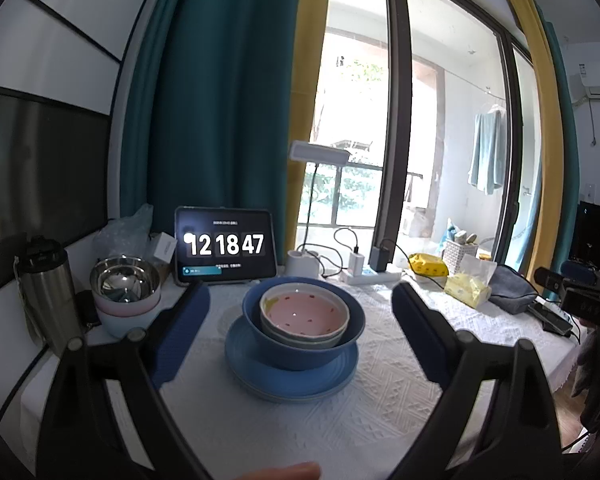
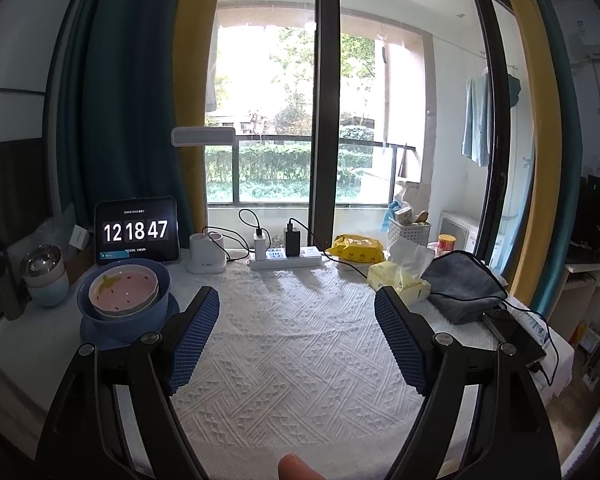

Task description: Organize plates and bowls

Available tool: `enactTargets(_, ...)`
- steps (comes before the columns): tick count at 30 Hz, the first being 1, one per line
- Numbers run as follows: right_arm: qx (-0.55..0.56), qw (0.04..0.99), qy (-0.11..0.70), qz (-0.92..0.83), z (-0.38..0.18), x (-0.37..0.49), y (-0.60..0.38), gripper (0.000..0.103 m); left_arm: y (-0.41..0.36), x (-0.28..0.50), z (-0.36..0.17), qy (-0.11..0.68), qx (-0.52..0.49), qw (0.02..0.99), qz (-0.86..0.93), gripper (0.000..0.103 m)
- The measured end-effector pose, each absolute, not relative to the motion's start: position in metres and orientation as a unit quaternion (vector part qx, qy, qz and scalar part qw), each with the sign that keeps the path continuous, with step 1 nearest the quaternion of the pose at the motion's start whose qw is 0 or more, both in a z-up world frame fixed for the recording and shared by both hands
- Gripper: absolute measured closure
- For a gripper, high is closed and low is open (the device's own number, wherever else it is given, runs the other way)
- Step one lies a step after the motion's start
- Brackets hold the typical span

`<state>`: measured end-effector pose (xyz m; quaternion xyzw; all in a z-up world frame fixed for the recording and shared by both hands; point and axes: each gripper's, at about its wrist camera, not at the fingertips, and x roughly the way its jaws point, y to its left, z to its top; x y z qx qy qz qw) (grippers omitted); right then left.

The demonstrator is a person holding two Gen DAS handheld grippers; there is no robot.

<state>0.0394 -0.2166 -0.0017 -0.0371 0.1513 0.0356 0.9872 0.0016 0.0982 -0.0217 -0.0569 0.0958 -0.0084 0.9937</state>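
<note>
Bowls and plates are sitting in one nested pile on the white tablecloth (image 1: 300, 432), toward the table's far left part, just in front of the clock tablet (image 1: 225, 245). You are holding the left gripper (image 1: 300, 316) straight behind that pile, so the pile is lying dead ahead of it and framed between its two blue pads, though the pads are standing well apart and pressing on nothing. You are keeping the right gripper (image 2: 298, 336) spread wide too, gripping nothing, and it is facing bare cloth at the table's middle; from there the pile is lying off to its left, beyond its left finger. Your left hand is looking like the nearer one for any lift, I would judge.

Reading the pile from the bottom: the blue plate (image 1: 292, 376) is resting on the cloth, the big blue bowl (image 1: 304, 344) is standing upright on it, and the pink bowl (image 1: 305, 309) is sitting inside that, with what may be a second pale bowl under it. Nothing is showing inside the pink bowl besides its painted pattern.

At the table's far left edge a steel bowl (image 1: 125, 285) is nesting in two pastel bowls (image 1: 124, 316), apart from the main pile. Joining them is probably what is remaining.
</note>
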Motion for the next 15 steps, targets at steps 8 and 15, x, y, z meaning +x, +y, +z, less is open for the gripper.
enactTargets(8,-0.035,0.987,0.156,0.035,-0.0038,0.0412,-0.2169,0.02,0.0973,-0.0001,-0.023,0.098,-0.055,0.994,-0.009,0.01)
enactTargets(15,-0.034,0.986,0.157,0.035,-0.0044,0.0415,-0.2172,0.02,0.0972,0.0005,-0.0236,0.098,-0.053,0.994,-0.01,0.01)
